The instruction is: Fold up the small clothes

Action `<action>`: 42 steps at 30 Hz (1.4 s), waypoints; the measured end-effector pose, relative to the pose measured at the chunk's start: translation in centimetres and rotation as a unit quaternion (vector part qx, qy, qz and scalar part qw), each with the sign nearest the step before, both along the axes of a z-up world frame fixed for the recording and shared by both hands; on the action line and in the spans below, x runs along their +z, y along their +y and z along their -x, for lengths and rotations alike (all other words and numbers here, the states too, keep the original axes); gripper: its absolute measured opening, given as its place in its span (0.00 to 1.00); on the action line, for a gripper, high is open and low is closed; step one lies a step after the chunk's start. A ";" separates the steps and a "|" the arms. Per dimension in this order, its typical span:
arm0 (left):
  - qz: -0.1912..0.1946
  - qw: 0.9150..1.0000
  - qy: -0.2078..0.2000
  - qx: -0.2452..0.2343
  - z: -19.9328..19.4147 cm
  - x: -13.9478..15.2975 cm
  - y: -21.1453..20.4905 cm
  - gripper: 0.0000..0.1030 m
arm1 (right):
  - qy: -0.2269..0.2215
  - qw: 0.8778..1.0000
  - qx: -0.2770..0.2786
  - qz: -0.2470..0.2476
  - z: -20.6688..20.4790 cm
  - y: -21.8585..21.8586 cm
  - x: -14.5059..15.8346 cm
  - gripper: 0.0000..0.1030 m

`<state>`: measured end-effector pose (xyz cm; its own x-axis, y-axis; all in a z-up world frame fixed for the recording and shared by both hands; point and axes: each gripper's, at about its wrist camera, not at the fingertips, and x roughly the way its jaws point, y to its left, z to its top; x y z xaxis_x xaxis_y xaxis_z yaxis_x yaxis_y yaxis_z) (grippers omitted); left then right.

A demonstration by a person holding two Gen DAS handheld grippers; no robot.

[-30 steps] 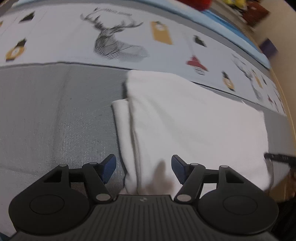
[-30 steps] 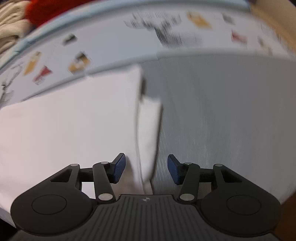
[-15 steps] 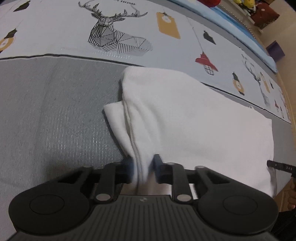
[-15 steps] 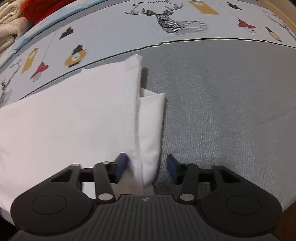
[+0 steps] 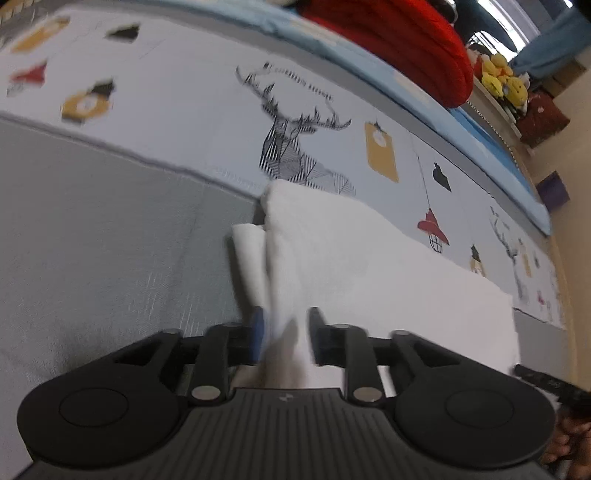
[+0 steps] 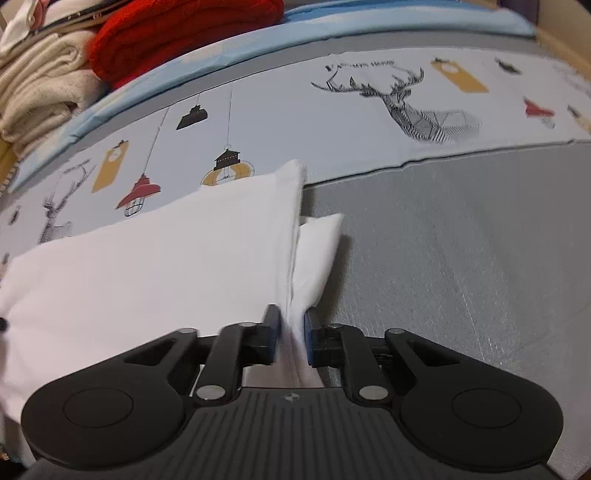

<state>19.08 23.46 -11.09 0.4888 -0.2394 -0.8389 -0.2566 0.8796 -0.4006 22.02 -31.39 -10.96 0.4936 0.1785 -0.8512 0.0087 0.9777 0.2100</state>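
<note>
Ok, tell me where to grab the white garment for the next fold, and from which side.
Grip the white garment at its two near corners, coming in low from the near edge. Each side there is a bunched stack of layers with a narrow flap beside it, so a pinch catches every layer. The left gripper and right gripper are shut on those corners, which looks like the sensible hold for carrying the edge toward the printed sheet.

- The folded garment [image 5: 369, 266] is laid on the mat [image 5: 92, 240], its far edge reaching onto the printed sheet [image 5: 184, 99] behind.
- One end of the garment is pinched in the left gripper [image 5: 284, 338], the opposite end in the right gripper [image 6: 291, 336].
- A knitted bundle [image 6: 177, 33] is placed beyond the sheet, with folded towels [image 6: 40, 88] to its left in the right wrist view.
</note>
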 end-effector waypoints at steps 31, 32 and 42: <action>-0.122 0.991 0.016 -0.060 2.7 4.8 -2.0 0.12 | -0.049 0.996 -0.065 -0.025 1.2 -4.5 2.6 0.45; -0.094 0.993 -0.001 -0.066 2.5 5.5 -2.7 0.12 | -0.053 0.996 -0.064 -0.026 1.3 -4.6 2.7 0.45; 0.103 0.983 -0.063 -0.140 -2.8 7.3 -16.3 0.11 | -0.061 0.994 -0.084 -0.028 2.6 -6.9 3.3 0.45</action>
